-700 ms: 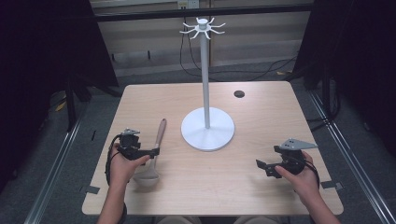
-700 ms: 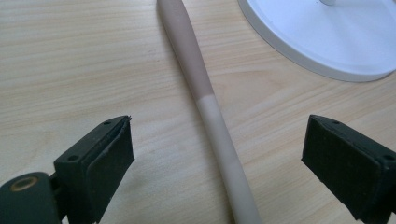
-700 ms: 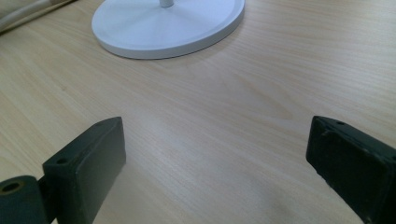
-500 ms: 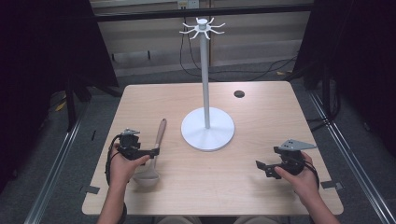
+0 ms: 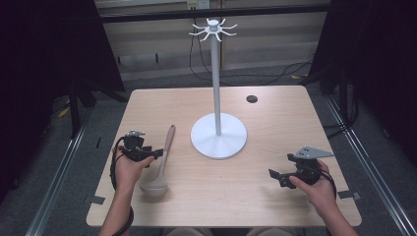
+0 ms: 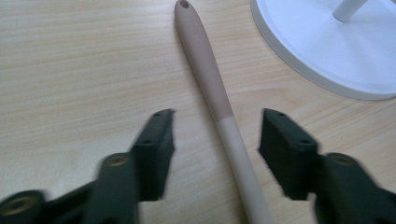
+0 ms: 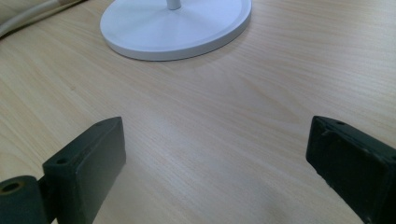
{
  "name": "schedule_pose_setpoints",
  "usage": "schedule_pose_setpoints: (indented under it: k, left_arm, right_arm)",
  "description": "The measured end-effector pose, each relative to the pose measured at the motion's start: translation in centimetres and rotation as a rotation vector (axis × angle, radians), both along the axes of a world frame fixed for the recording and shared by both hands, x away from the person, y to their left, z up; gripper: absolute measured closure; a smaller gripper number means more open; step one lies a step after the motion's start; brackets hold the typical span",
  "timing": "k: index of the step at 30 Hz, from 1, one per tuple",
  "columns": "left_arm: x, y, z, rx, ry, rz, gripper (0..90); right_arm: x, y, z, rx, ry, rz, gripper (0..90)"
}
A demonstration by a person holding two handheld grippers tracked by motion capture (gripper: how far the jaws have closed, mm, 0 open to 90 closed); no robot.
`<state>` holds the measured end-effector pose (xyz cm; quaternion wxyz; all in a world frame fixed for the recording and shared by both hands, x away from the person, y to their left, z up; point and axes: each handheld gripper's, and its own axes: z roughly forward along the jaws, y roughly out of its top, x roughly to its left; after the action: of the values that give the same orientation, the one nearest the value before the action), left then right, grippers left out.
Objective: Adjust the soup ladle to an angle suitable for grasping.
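beige ladle [image 6: 219, 107] between parted left claw [image 6: 215, 135] jaws, untouched.

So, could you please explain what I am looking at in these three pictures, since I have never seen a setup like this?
A person sits at a pale wooden table, holding a black two-jaw claw in each hand. The wide picture comes from a fixed camera above, looking down on the table. The other two come from small cameras riding on each claw, looking out along its jaws.

On the table stand a white metal stand with a round base and hooks on top, and beside it lies a beige long-handled ladle. A small dark round spot sits near the far edge.

The left claw straddles the ladle's handle, with gaps on both sides, so nothing is gripped yet. The right claw is open over bare wood.
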<state>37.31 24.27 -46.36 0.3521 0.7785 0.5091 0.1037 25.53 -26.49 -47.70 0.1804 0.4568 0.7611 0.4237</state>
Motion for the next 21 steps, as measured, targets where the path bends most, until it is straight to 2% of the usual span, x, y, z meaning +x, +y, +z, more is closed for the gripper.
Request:
schedule_pose_setpoints:
  k: [1,2,3,4,5,6,9,11,12,14,17,18,21]
  left_arm:
    - [0.0,0.0,0.0,0.000,0.000,0.000,57.7]
    - [0.6,-0.1,0.1,0.027,0.020,0.000,62.1]
    - [0.6,-0.1,0.1,0.027,0.020,0.000,70.2]
    - [1.1,-0.2,0.1,0.039,0.045,0.003,73.9]
    - [1.1,-0.2,0.1,0.039,0.045,0.003,77.4]
    - [1.6,-0.4,0.1,0.063,0.064,-0.004,81.6]
    - [2.0,-0.7,0.0,0.074,0.082,0.001,89.0]
    - [2.4,-0.9,-0.1,0.075,0.095,0.003,90.0]
    - [2.7,-1.0,-0.1,0.093,0.116,0.002,90.0]
    - [3.1,-1.2,-0.2,0.099,0.125,-0.001,90.0]
    - [3.3,-1.4,-0.5,0.109,0.120,0.007,90.0]
    - [3.6,-1.6,-0.8,0.112,0.135,0.012,90.0]
    - [3.9,-1.7,-1.3,0.112,0.134,0.020,90.0]
  right_arm:
    - [0.0,0.0,0.0,0.000,0.000,0.000,4.4]
    - [0.0,0.0,0.1,0.003,-0.003,0.001,4.4]
    - [0.0,0.0,0.1,0.003,-0.003,0.001,4.4]
    - [0.0,0.0,0.2,0.006,-0.007,0.000,4.4]
    - [0.0,0.0,0.2,0.006,-0.007,0.000,4.4]
    - [-0.1,0.0,0.3,0.009,-0.009,-0.001,4.4]
    - [-0.1,-0.1,0.3,0.011,-0.012,0.000,4.4]
    - [-0.1,-0.1,0.3,0.013,-0.010,0.000,4.4]
    - [-0.1,-0.1,0.3,0.012,-0.012,0.002,4.5]
    - [-0.1,-0.1,0.3,0.015,-0.014,0.004,4.5]
    - [-0.2,-0.2,0.4,0.015,-0.018,0.006,4.5]
    - [-0.2,-0.2,0.4,0.020,-0.022,0.005,4.4]
    - [-0.3,-0.2,0.5,0.022,-0.019,0.002,4.4]
